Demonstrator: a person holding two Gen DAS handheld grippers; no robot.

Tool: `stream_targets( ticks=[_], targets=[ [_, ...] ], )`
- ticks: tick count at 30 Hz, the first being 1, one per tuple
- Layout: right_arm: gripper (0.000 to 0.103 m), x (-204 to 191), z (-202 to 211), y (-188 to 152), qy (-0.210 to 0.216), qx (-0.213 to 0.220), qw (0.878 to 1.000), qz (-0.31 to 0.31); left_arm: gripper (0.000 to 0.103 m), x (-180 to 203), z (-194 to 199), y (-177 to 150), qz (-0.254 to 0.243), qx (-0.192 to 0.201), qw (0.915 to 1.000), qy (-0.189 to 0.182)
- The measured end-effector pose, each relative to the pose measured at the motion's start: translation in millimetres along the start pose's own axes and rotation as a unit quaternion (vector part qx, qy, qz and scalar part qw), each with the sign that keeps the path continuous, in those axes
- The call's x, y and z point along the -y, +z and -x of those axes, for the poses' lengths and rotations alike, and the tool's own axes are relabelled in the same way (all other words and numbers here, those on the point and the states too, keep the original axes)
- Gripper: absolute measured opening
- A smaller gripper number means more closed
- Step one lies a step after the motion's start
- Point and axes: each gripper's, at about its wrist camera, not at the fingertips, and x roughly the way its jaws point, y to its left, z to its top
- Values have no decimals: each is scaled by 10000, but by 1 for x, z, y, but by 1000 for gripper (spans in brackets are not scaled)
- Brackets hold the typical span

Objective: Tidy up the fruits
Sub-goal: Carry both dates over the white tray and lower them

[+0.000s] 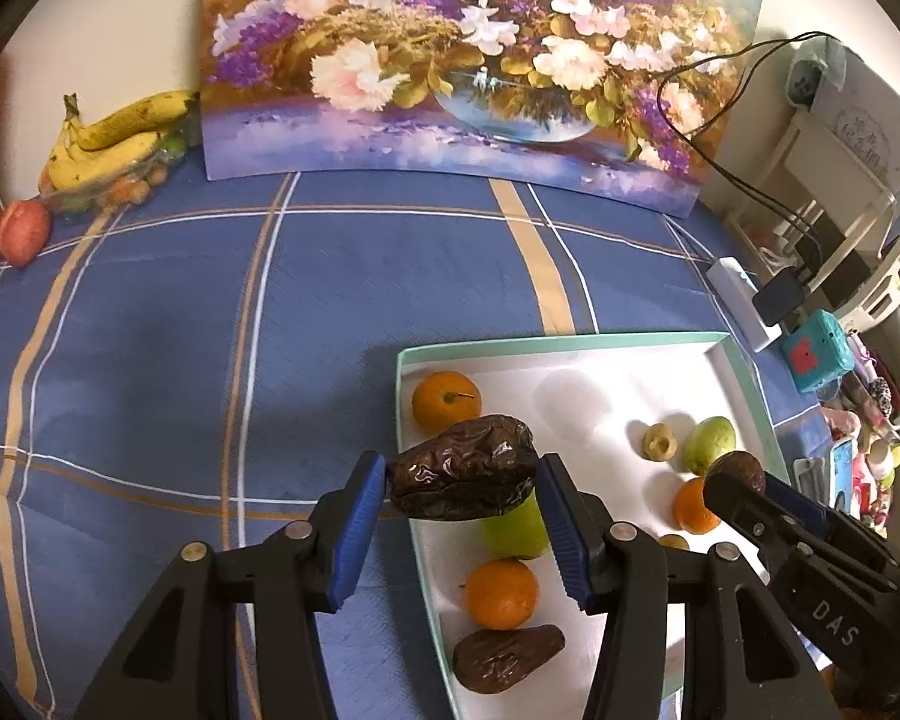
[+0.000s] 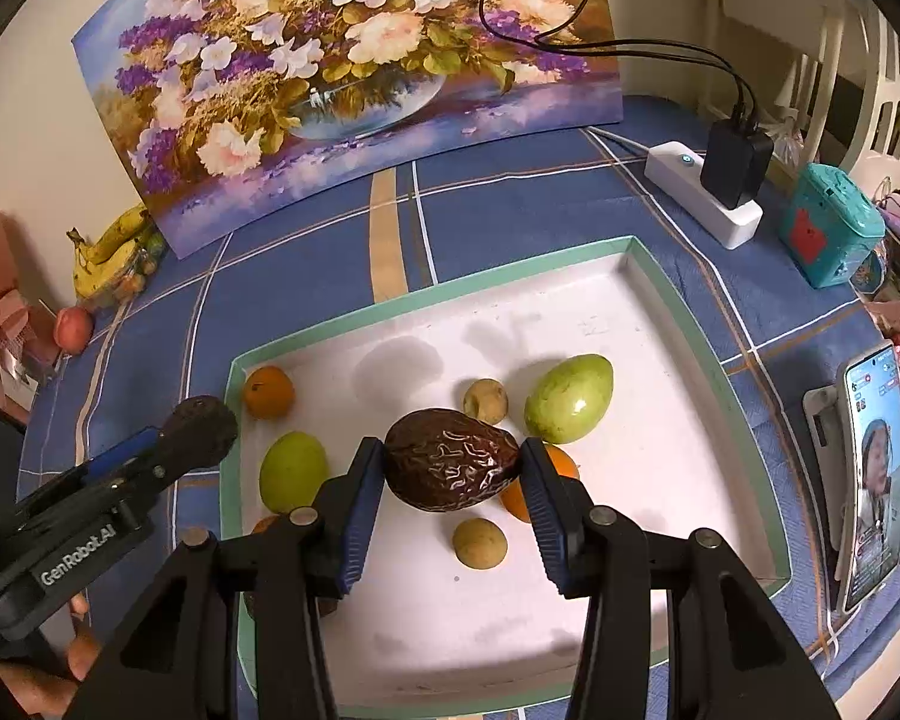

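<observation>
My left gripper point(image 1: 462, 480) clamps 1 wrinkled dark-brown date point(image 1: 463, 468); right gripper point(image 2: 453, 465) clamps another glossy date point(image 2: 450, 459). Green-rimmed tray point(image 2: 714, 372): green fruit point(image 2: 568, 399) at 2 o'clock.

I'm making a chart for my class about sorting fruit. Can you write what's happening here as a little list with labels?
left hand-held gripper: shut on a wrinkled brown date, at the tray's left edge
right hand-held gripper: shut on another brown date, over the tray
tray: white inside, teal rim
fruit in tray: tangerine, small green fruit, big green fruit, two small tan fruits, third date
outside the tray: bananas, red fruit
surface: blue plaid cloth
</observation>
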Motion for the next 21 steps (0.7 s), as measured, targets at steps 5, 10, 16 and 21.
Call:
stream_targets(
  ticks=[5,10,16,21],
  targets=[
    [48,0,-2,0,-3,-46,10000,24,55,2,-7,1,-5,-49,10000,-34],
    [48,-1,-5,2,5,-110,9999,61,55,-1,-16,0,58,-148,9999,-47],
    [48,-1,-11,3,-19,-239,9997,97,55,-4,-24,0,130,-182,9997,-21],
    [48,-2,-24,3,-69,-445,9989,117,55,-6,-27,2,157,-201,9997,-42]
  ],
)
